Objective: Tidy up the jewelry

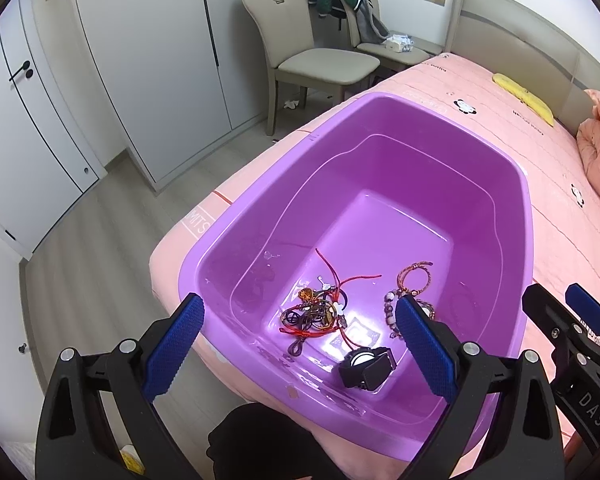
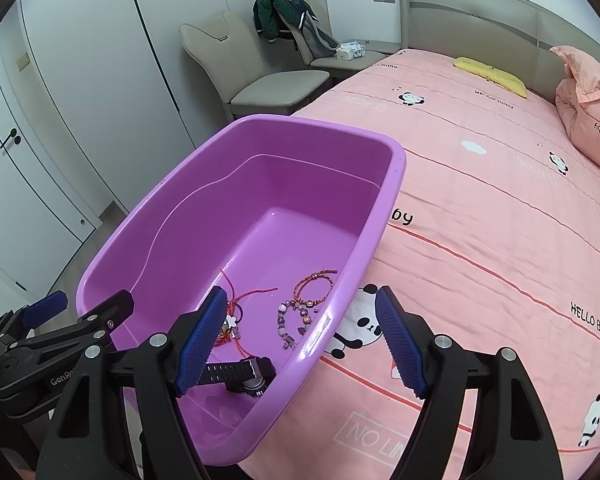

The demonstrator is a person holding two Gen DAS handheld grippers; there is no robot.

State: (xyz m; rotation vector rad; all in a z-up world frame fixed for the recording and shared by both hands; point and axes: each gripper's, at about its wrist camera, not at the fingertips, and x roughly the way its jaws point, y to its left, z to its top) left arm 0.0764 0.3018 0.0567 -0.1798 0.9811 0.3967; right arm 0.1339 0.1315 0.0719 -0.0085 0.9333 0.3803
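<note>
A purple plastic tub point(image 1: 380, 108) point(image 2: 396, 168) rests on the pink bed. On its floor lie a tangle of red cord and dark bands point(image 1: 320, 312) point(image 2: 236, 320), a woven orange bracelet point(image 1: 414, 278) point(image 2: 314, 292), a beaded bracelet point(image 2: 290, 320) and a black watch point(image 1: 366, 366) point(image 2: 244, 370). My left gripper point(image 1: 300, 316) hangs open above the tub's near end, nothing between its blue pads. My right gripper point(image 2: 300, 320) is open too, straddling the tub's right wall, and also shows at the left wrist view's right edge point(image 1: 564, 312).
The pink panda-print bedspread point(image 2: 500, 240) stretches right of the tub, with a yellow cushion point(image 2: 490, 72) and pink pillows point(image 2: 588, 112) by the headboard. Two beige chairs point(image 1: 300, 52) stand beyond the bed, one draped with a green jacket. White wardrobes line the left wall.
</note>
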